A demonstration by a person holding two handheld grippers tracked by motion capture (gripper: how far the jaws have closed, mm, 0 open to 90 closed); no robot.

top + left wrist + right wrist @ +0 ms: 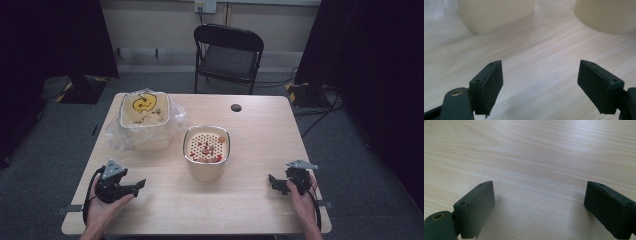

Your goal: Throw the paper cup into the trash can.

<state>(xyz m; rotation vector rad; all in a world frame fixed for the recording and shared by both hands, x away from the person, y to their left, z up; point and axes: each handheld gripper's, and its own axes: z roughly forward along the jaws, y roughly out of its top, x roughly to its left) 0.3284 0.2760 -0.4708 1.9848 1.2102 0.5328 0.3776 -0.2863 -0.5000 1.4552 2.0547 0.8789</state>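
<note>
A cream square container (206, 150) with a red-dotted top stands at the middle of the wooden table (250, 200). A second cream container (145, 112), with a yellow and black drawing on top, sits at the back left on a crumpled clear plastic bag (116, 136). My left gripper (140, 185) rests low at the front left, open and empty, its jaws pointing toward the middle. In the left gripper view the jaws stand wide apart (540, 82) over bare wood, with both containers blurred beyond. My right gripper (274, 182) lies at the front right, open and empty (539, 207).
A black folding chair (228, 55) stands behind the table's far edge. A dark round cable hole (236, 107) sits near the back of the tabletop. Black curtains hang at both sides, and cables run on the floor at the right.
</note>
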